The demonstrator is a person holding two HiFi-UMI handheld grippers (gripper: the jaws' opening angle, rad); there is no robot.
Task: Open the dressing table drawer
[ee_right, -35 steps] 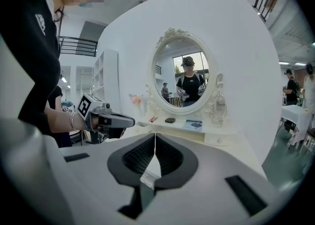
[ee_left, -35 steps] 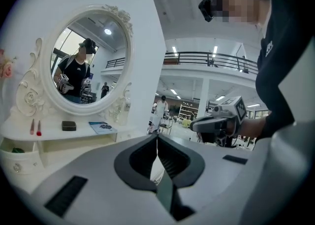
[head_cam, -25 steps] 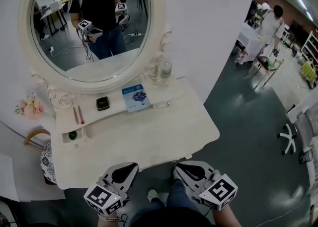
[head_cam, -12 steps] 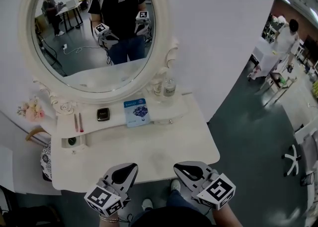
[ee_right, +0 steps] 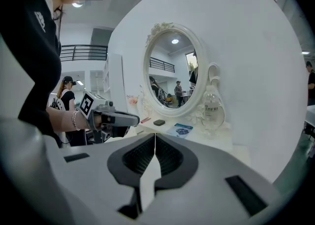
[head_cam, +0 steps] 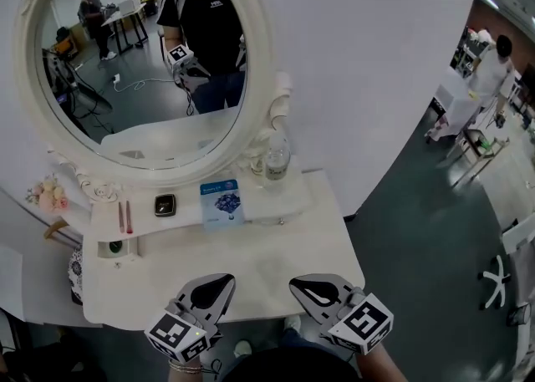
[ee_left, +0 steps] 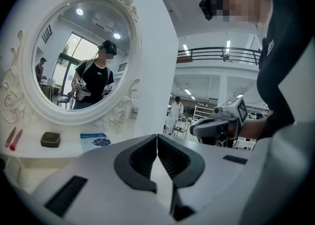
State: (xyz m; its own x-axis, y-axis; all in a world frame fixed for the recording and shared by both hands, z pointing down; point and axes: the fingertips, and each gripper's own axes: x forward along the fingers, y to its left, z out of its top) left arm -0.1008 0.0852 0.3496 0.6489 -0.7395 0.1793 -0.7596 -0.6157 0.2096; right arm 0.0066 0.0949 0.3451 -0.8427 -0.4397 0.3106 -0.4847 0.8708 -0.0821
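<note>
I am holding the left tongs (head_cam: 222, 281) and the right tongs (head_cam: 296, 284) side by side over the near edge of the surface (head_cam: 251, 259). Both are closed with nothing between their jaws, and neither is touching the furniture. The piece I am taking as my target is the small drawer (head_cam: 294, 216) in the right end of the raised tier (head_cam: 188, 220) that runs along the back edge under the oval mirror (head_cam: 134, 54). It is looking shut, with a tiny knob (head_cam: 281, 222) on its front. A blue sachet (head_cam: 219, 202) and a clear bottle (head_cam: 276, 157) are sitting on the tier just above it. At the tier's left end another small drawer (head_cam: 117, 248) is already standing out a little, with something green inside. If a wider drawer is fitted below the near edge, I am not able to see it from here. I am expecting a light, stiff painted box that slides easily, so the pull should be gentle and straight toward the near edge, otherwise it may jam or come right out. The knob is the only place to take hold: it is small, round and probably slippery, so I am planning to open one pair of tongs, close it squarely on the knob's neck and keep it level. A jerk could shake the tier and topple the bottle.
</note>
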